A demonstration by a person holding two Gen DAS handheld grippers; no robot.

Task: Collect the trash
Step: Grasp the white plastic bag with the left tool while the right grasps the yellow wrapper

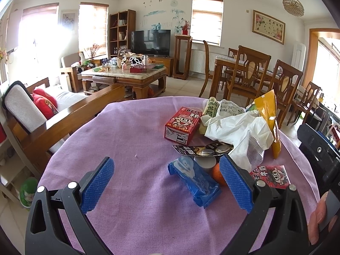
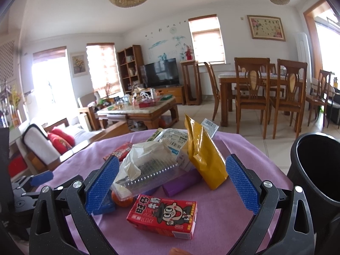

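Observation:
A heap of trash lies on the round table with a purple cloth (image 1: 127, 140). In the left wrist view my left gripper (image 1: 167, 182) is open just above the cloth, and a blue wrapper (image 1: 195, 182) lies between its fingers, near the right one. Beyond it are a red milk carton (image 1: 182, 125), a battery card (image 1: 201, 148), a white plastic bag (image 1: 238, 129) and a yellow pouch (image 1: 269, 119). My right gripper (image 2: 172, 186) is also open, above a second red carton (image 2: 163, 216) lying flat. Between its fingers are a clear plastic pack (image 2: 146, 174) and the yellow pouch (image 2: 204, 159).
A black bin (image 2: 316, 170) stands off the table's right edge. An orange (image 2: 122, 199) and a purple tube (image 2: 180, 182) sit in the heap. A wooden sofa (image 1: 63, 119) is to the left, a dining table with chairs (image 2: 265, 93) behind.

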